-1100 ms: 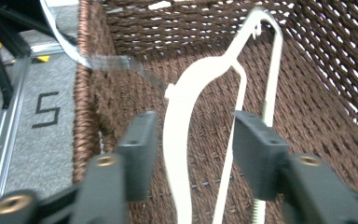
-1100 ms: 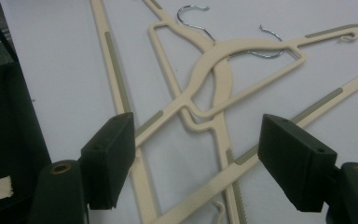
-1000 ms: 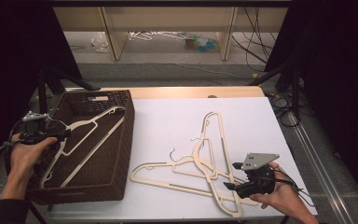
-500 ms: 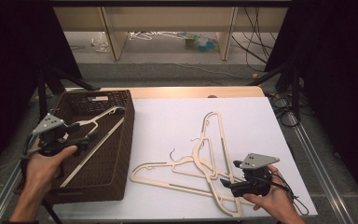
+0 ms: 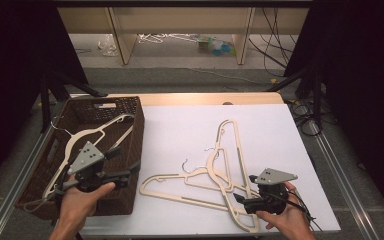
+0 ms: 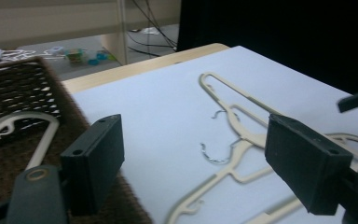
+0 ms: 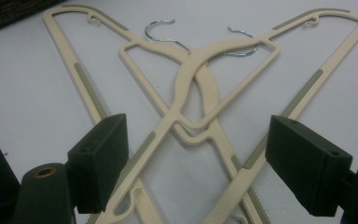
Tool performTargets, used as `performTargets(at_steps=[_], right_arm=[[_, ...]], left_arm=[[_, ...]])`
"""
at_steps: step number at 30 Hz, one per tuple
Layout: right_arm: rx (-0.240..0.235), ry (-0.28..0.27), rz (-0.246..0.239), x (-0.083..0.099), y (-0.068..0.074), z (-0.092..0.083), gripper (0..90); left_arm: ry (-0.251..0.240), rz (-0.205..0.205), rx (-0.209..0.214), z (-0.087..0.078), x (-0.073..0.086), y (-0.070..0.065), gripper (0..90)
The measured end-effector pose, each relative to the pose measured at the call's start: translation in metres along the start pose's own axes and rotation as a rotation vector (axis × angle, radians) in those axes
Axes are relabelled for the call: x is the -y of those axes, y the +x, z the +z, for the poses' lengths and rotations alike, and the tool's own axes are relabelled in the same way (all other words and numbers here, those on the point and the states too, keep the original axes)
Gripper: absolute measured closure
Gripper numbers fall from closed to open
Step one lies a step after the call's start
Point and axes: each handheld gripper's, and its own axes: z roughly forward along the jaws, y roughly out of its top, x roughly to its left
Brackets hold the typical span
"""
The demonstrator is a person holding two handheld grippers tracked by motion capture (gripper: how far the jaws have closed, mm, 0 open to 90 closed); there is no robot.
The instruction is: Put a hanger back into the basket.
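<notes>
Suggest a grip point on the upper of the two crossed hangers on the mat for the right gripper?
Take the upper hanger by its straight lower bar, which runs between the open fingers of the right gripper. Come from the near table edge, low and level, closing across the bar. It is thin and flat on the white mat, and near the crossing the lower hanger would get caught too.

It looked like a lab or test room set up for recording. Black curtains [image 5: 360,75] hung on both sides of a table [image 5: 280,125] covered in white, with metal rails [image 5: 350,190] along its edges. Cables [image 5: 280,47] trailed over the grey floor [image 5: 180,75] behind, near plain wooden shelf legs [image 5: 120,35] and scattered clutter [image 5: 215,45].
</notes>
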Motion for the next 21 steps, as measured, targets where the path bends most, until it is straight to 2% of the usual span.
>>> performTargets(at_steps=[2, 3, 4, 6, 7, 8, 9, 11, 12, 19, 20, 21], right_arm=[[0.005, -0.004, -0.002, 0.001, 0.0, 0.001, 22.1], [0.005, 0.002, 0.004, 0.001, 0.0, 0.0, 22.1], [0.005, -0.004, -0.006, 0.001, -0.001, 0.001, 22.1], [0.01, -0.008, 0.017, 0.001, 0.0, 0.0, 21.9], [0.01, -0.008, 0.017, 0.001, 0.0, 0.0, 21.9], [0.009, -0.008, 0.025, 0.001, 0.0, 0.0, 21.8], [0.017, -0.014, 0.031, 0.001, 0.001, 0.0, 21.7], [0.02, -0.014, 0.022, 0.001, 0.001, 0.0, 21.7], [0.021, -0.018, 0.024, 0.001, 0.001, 0.001, 21.6], [0.031, -0.025, 0.034, 0.002, 0.002, 0.001, 21.0], [0.025, -0.022, 0.035, 0.002, 0.001, 0.002, 20.7], [0.024, -0.024, 0.034, 0.002, 0.002, 0.003, 19.8]], left_arm=[[-0.004, 0.007, 0.004, 0.0, 0.001, -0.005, 19.6], [-0.008, 0.001, 0.016, 0.0, 0.003, -0.016, 19.6], [-0.007, 0.006, 0.014, 0.001, 0.005, -0.021, 19.6], [-0.007, 0.032, 0.031, 0.002, 0.01, -0.028, 19.3], [-0.007, 0.032, 0.031, 0.002, 0.01, -0.028, 19.3], [-0.008, 0.009, 0.041, 0.003, 0.013, -0.033, 19.3], [-0.013, 0.009, 0.054, 0.005, 0.018, -0.04, 19.2], [-0.015, 0.019, 0.066, 0.006, 0.021, -0.043, 19.1], [-0.001, -0.002, 0.093, 0.009, 0.027, -0.05, 18.5], [0.004, 0.027, 0.103, 0.013, 0.039, -0.062, 17.6], [-0.005, 0.05, 0.099, 0.016, 0.043, -0.063, 17.6], [-0.001, 0.031, 0.105, 0.017, 0.046, -0.065, 17.6]])
